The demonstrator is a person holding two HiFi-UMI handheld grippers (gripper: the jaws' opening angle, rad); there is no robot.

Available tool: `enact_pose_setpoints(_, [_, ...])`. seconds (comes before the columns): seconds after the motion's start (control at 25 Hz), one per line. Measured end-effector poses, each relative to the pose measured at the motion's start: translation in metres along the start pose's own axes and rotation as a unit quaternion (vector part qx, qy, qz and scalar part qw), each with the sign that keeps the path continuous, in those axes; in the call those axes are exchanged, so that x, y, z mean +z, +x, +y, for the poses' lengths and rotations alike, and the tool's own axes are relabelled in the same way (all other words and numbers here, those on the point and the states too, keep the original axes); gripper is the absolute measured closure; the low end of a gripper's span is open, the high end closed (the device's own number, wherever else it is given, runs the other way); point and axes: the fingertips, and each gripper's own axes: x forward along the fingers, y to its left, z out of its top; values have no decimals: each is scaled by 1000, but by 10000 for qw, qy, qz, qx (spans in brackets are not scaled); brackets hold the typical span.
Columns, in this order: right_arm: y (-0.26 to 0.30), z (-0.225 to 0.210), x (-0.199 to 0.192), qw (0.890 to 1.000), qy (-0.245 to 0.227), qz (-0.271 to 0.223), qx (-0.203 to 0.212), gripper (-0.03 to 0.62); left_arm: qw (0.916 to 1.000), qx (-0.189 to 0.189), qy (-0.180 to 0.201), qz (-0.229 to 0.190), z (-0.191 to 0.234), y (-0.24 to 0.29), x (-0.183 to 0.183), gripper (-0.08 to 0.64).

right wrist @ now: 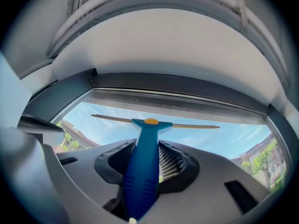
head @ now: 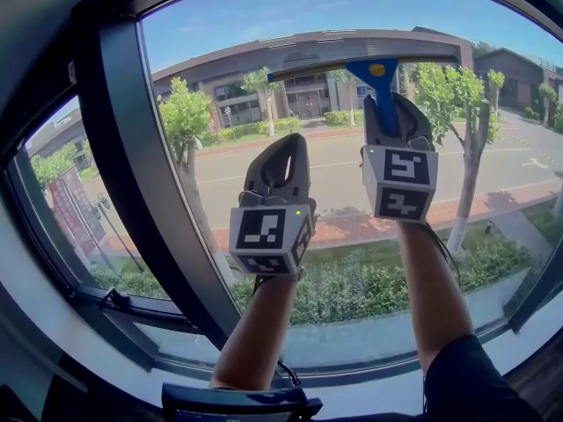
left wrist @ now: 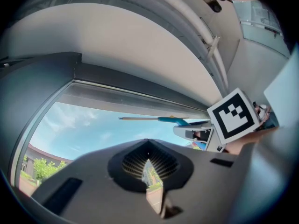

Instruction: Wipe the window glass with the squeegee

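A blue-handled squeegee (head: pixel 380 82) (right wrist: pixel 142 167) points upward, its long thin blade (head: pixel 339 66) (right wrist: pixel 156 123) lying level against the window glass (head: pixel 325 16) in its upper part. My right gripper (head: pixel 398 121) (right wrist: pixel 148 169) is shut on the squeegee's handle. To its left and slightly lower, my left gripper (head: pixel 281 161) (left wrist: pixel 148 171) is raised in front of the pane, shut with nothing between its jaws. From the left gripper view the squeegee (left wrist: pixel 166 119) and the right gripper's marker cube (left wrist: pixel 233 115) show at the right.
A thick dark mullion (head: pixel 132 165) splits the big pane from a smaller side pane (head: pixel 70 209) with a latch (head: pixel 113 299). The upper window frame (right wrist: pixel 177 90) runs just above the blade. A white sill (head: pixel 352 394) lies below. Trees, a road and buildings lie outside.
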Motion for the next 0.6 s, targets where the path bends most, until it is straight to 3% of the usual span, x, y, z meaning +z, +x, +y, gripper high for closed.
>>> enact_pose_setpoints(0.6, [-16, 0, -21, 10000, 85, 28, 10, 451, 9994, -24, -199, 292, -14, -9, -35, 558])
